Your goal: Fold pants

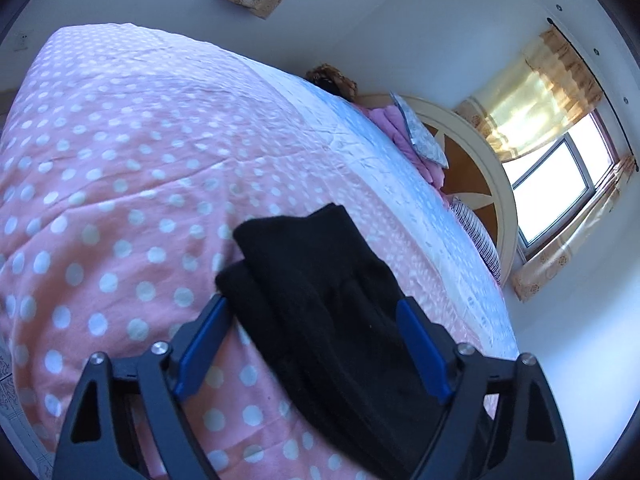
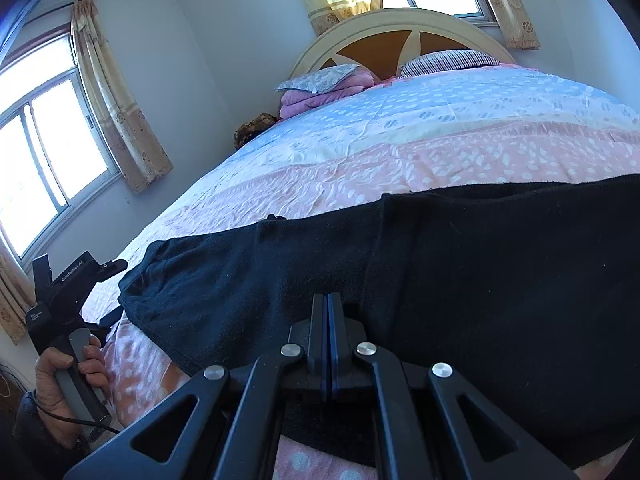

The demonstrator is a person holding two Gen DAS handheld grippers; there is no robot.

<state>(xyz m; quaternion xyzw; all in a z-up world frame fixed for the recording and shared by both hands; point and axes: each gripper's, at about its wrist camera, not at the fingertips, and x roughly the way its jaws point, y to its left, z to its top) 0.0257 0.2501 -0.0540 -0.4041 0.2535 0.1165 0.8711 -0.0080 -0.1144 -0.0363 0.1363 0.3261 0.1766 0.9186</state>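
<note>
Black pants (image 1: pixel 320 300) lie on the pink polka-dot bedspread (image 1: pixel 120 160). In the left wrist view my left gripper (image 1: pixel 312 308) is open, its blue-padded fingers (image 1: pixel 208 336) on either side of one end of the pants. In the right wrist view the pants (image 2: pixel 440 264) spread wide across the bed. My right gripper (image 2: pixel 328 300) has its fingers pressed together over the near edge of the pants; whether cloth is pinched between them I cannot tell. The left gripper (image 2: pixel 114 268) shows at the left, held by a hand (image 2: pixel 60 372), near the pants' left end.
The bed has a rounded cream and brown headboard (image 2: pixel 400 36) with pillows (image 2: pixel 448 60) and a folded pink blanket (image 2: pixel 320 96). Windows with yellow curtains (image 2: pixel 116 100) are on the walls. A brown object (image 2: pixel 256 126) sits beside the bed's far side.
</note>
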